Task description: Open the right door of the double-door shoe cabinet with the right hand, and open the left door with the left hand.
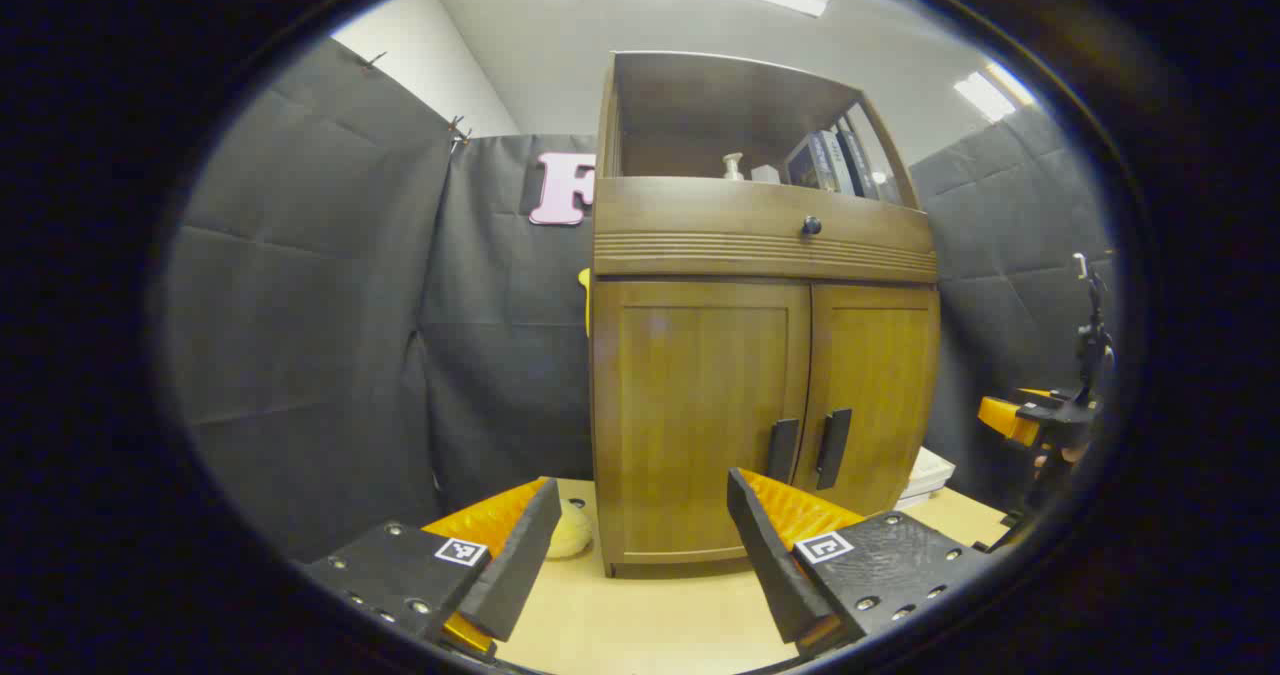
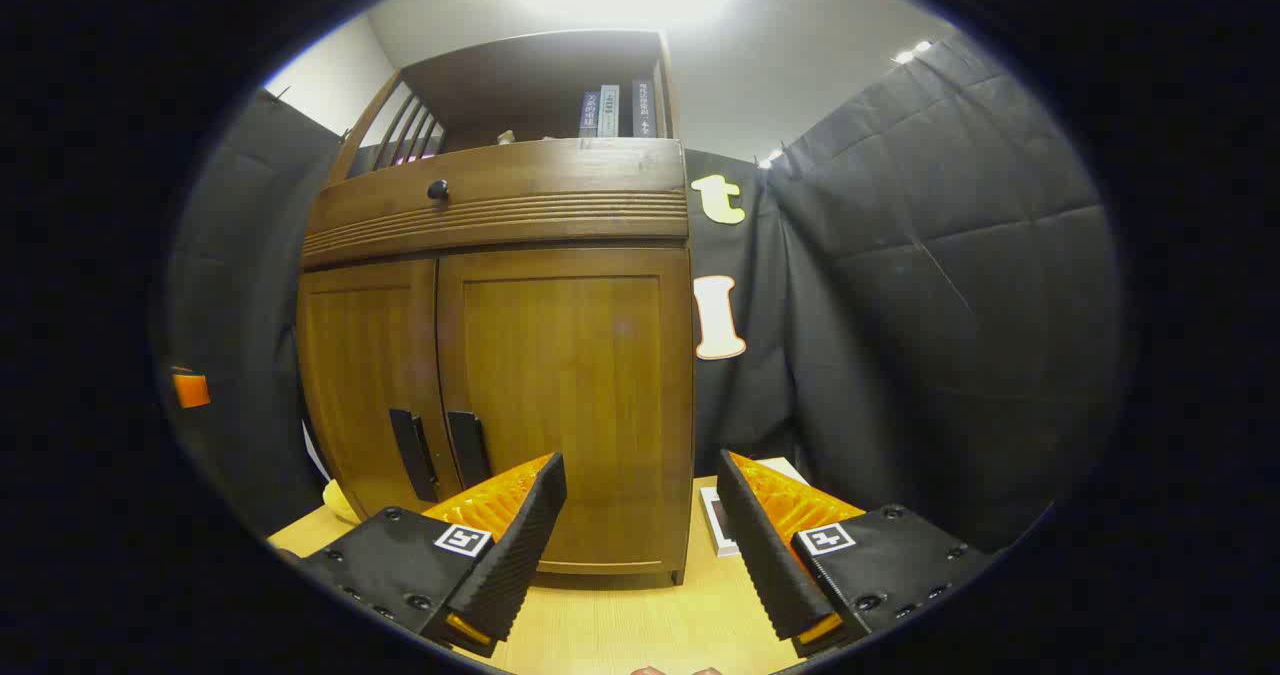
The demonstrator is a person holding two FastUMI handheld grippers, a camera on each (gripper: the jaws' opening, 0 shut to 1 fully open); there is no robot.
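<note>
Left gripper [image 1: 640, 545], right gripper [image 2: 640, 535] spread wide; wooden panelled doors [image 2: 565, 405] closed.

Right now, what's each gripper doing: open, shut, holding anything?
Left gripper: open, holding nothing, short of the left door handle.
Right gripper: open, holding nothing, short of the right door handle.

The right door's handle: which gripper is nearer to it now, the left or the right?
Right, though only by a little. The right gripper is open just right of the right door's handle. The left gripper is open below the left handle, one handle further away.
</note>
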